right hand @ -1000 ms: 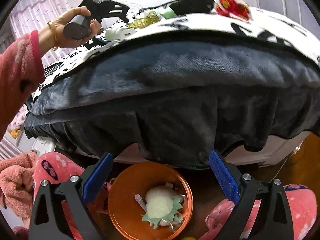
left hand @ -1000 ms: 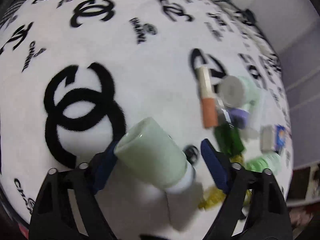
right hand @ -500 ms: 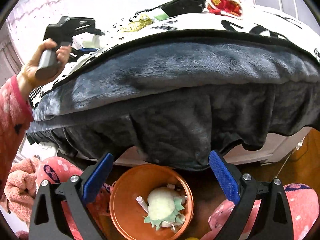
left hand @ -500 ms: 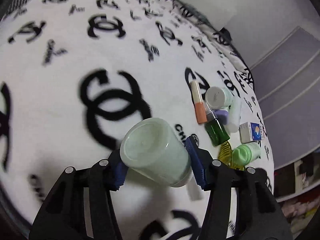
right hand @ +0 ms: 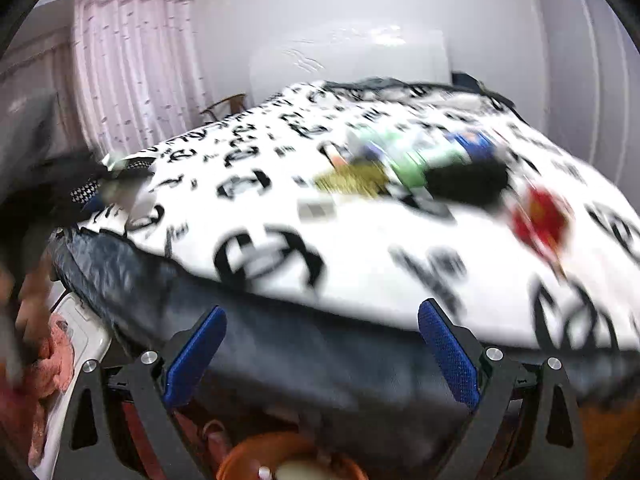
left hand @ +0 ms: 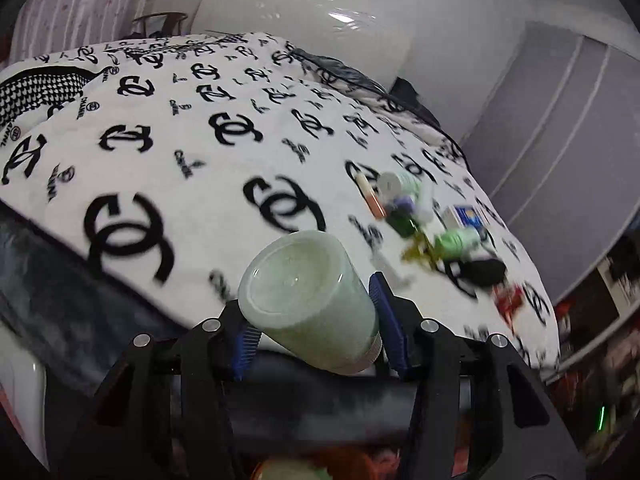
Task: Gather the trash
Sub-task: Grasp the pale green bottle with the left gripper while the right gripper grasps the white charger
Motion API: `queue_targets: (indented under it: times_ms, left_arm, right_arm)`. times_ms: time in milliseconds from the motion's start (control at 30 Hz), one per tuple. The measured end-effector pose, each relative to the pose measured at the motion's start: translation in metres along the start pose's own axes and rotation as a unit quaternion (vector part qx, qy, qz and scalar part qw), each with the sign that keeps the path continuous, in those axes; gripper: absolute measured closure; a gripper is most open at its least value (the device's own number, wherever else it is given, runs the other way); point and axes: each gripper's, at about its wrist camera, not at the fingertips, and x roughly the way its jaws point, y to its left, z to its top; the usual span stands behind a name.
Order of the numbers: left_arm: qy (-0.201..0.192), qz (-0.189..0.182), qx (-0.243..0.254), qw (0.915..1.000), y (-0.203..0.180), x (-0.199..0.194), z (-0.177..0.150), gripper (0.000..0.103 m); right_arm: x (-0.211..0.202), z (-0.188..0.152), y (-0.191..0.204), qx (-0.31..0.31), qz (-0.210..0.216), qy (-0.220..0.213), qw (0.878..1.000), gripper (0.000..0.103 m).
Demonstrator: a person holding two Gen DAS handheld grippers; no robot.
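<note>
My left gripper [left hand: 312,316] is shut on a pale green jar [left hand: 308,300] and holds it in the air by the bed's near edge. A pile of trash [left hand: 416,216] lies on the white logo blanket [left hand: 200,160]: bottles, a small box, a yellow wrapper, a black item, a red wrapper. In the right wrist view the same pile [right hand: 404,160] is blurred. My right gripper [right hand: 320,344] is open and empty, below the bed's edge. The orange bin [right hand: 280,460] shows at the bottom, with trash inside.
The dark blanket edge [right hand: 320,360] hangs over the bed's side. A white headboard [left hand: 320,12] and a grey wardrobe [left hand: 560,120] stand behind. Pink curtains [right hand: 132,60] hang at the left. The person's arm [right hand: 24,280] is at the far left.
The left gripper closed on the green jar and lifted it back off the bed toward the edge. The right gripper tilted upward, so the bin dropped to the frame's bottom.
</note>
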Motion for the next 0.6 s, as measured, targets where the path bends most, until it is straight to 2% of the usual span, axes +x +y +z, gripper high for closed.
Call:
queue_targets:
  times_ms: [133, 200, 300, 400, 500, 567, 600]
  left_arm:
    - [0.005, -0.001, 0.015, 0.9999, 0.000, -0.020, -0.025, 0.053]
    - [0.007, -0.004, 0.017, 0.9998, 0.003, -0.027, -0.034, 0.053]
    - [0.005, -0.004, 0.021, 0.9998, 0.005, -0.035, -0.043, 0.053]
    - [0.010, -0.011, 0.019, 0.9997, 0.008, -0.036, -0.049, 0.053]
    - [0.015, -0.013, 0.019, 0.9996, 0.012, -0.033, -0.054, 0.053]
    - [0.020, -0.012, 0.018, 0.9996, 0.015, -0.030, -0.056, 0.053]
    - [0.024, -0.015, 0.015, 0.9995, 0.017, -0.028, -0.057, 0.053]
  right_arm:
    - [0.047, 0.043, 0.013, -0.035, -0.003, 0.009, 0.999, 0.008]
    - [0.069, 0.058, 0.019, -0.048, -0.022, 0.012, 0.999, 0.008]
    - [0.107, 0.079, 0.023, -0.055, -0.040, 0.040, 0.997, 0.008]
    - [0.142, 0.087, 0.019, -0.050, -0.056, 0.081, 0.994, 0.019]
    - [0.165, 0.086, 0.014, -0.030, -0.049, 0.122, 0.991, 0.026]
    - [0.173, 0.084, 0.015, -0.028, -0.055, 0.133, 0.989, 0.027]
    - [0.174, 0.085, 0.016, -0.027, -0.050, 0.132, 0.990, 0.035]
